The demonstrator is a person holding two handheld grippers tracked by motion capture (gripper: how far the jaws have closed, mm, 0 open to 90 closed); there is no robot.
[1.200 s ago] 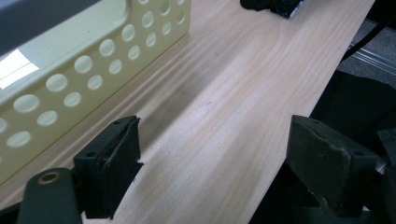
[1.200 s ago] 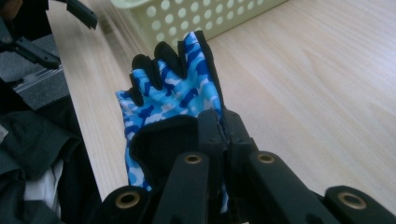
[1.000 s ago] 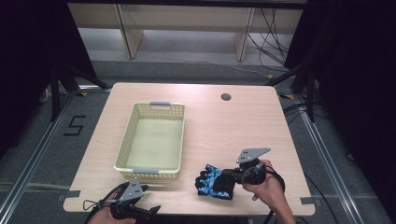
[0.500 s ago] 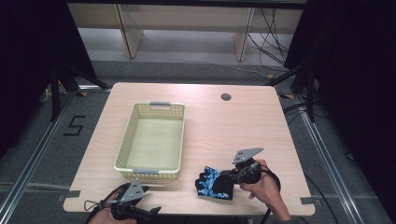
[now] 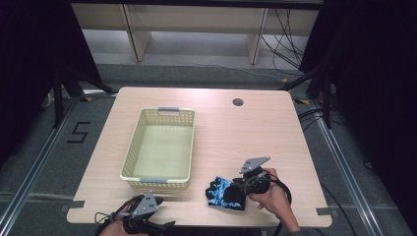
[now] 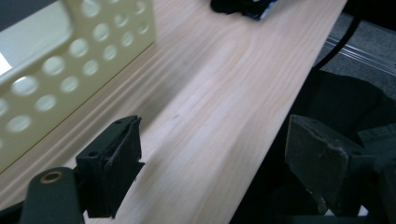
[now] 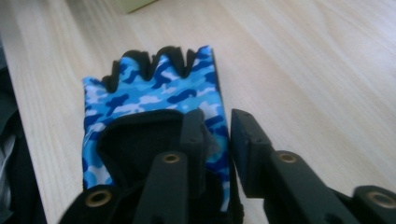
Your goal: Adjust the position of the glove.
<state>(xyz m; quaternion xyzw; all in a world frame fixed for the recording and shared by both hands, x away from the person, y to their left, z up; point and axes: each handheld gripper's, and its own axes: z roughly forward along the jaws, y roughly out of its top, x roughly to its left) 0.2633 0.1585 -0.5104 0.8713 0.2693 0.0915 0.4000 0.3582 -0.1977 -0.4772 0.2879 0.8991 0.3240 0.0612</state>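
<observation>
Lower centre of the high view: the blue camouflage fingerless glove (image 5: pixel 225 192) lies flat on the pale wooden table (image 5: pixel 255 132), right of the cream perforated plastic basket (image 5: pixel 160 147). The right gripper (image 7: pixel 217 123) has just been opening, its jaws slightly parted over the glove's edge, released. The left gripper (image 6: pixel 210 154) gapes empty at the bottom left.

basket (image 5: pixel 158 146): left half of the desk (image 5: pixel 246 137), roughly midway between the far and near edges, nothing in it
glove (image 5: pixel 225 192): flat on the desk by the near edge, right of the basket's near right corner
right gripper (image 5: pixel 244 186): at the glove's right side, one of its jaws on the glove
left gripper (image 5: pixel 142 221): near left corner, jaws hanging over the near edge
hole (image 5: pixel 238 102): far edge, right of centre
</observation>
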